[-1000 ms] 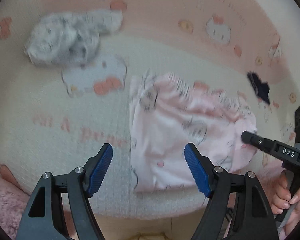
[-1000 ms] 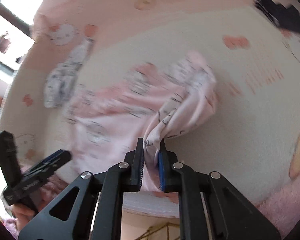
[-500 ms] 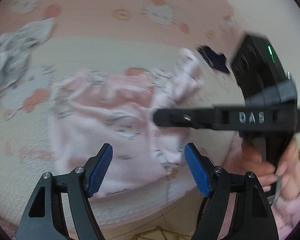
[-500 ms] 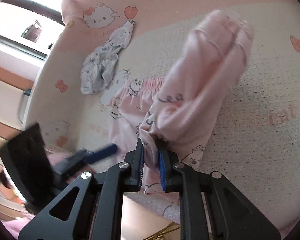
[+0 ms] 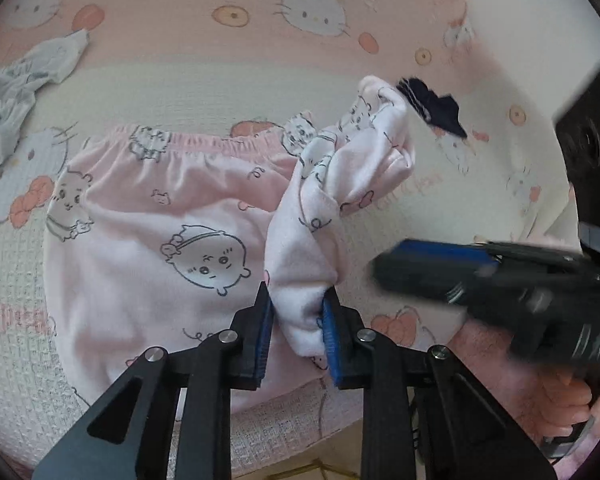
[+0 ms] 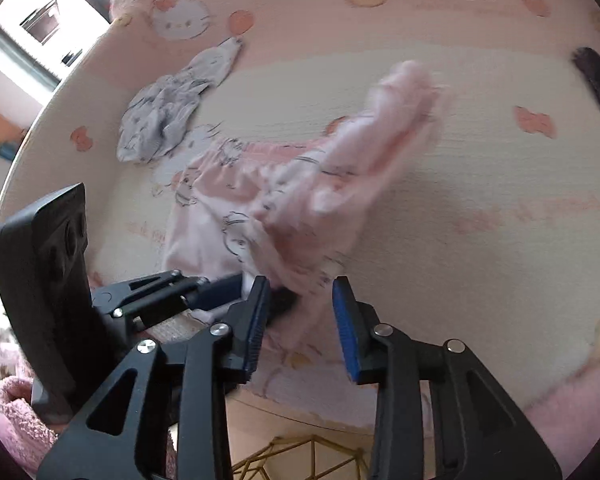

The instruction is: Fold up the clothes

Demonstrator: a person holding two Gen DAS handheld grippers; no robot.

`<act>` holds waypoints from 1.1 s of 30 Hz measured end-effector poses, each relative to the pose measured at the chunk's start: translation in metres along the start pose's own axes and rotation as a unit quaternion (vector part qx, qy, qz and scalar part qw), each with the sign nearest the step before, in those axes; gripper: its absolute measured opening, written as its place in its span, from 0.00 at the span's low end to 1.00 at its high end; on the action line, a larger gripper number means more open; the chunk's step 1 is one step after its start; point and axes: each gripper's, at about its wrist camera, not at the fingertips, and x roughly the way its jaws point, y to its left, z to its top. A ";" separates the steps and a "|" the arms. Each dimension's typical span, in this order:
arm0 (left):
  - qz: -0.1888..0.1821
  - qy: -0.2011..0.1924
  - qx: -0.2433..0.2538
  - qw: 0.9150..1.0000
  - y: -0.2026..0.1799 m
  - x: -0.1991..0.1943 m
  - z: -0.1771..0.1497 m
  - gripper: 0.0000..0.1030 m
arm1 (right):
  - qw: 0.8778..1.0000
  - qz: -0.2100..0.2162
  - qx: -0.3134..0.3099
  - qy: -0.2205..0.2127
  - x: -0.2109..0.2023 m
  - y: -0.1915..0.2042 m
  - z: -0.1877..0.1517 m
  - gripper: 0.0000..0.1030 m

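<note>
Pink cartoon-print shorts (image 5: 160, 216) lie on a Hello Kitty bedspread (image 5: 220, 76). One leg of the shorts (image 5: 340, 184) is bunched and lifted to the right. My left gripper (image 5: 298, 320) is shut on the end of that bunched leg. My right gripper (image 6: 302, 316) is open and empty, just right of the left one; it shows blurred in the left wrist view (image 5: 432, 264). The shorts also show in the right wrist view (image 6: 300, 200), blurred.
A crumpled grey-white garment (image 5: 20, 84) lies at the far left, also in the right wrist view (image 6: 168, 116). A small dark navy item (image 5: 432, 108) lies at the far right. The bed's front edge runs just under both grippers. A window (image 6: 32, 28) is at the left.
The bunched leg has passed from my right gripper to my left. The left gripper closed on it; the right gripper opened and let go.
</note>
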 end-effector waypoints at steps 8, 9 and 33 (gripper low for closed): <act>-0.030 -0.025 -0.050 0.998 0.017 -0.018 0.000 0.20 | 0.993 -0.051 0.109 0.000 0.011 -0.053 0.008 0.39; -0.034 -0.024 -0.054 0.998 0.018 -0.019 0.000 0.20 | 0.994 -0.043 0.100 0.003 0.019 -0.049 0.011 0.39; 0.027 -0.074 -0.148 0.986 0.061 -0.073 -0.006 0.12 | 0.998 0.013 -0.009 -0.061 0.020 0.010 0.049 0.39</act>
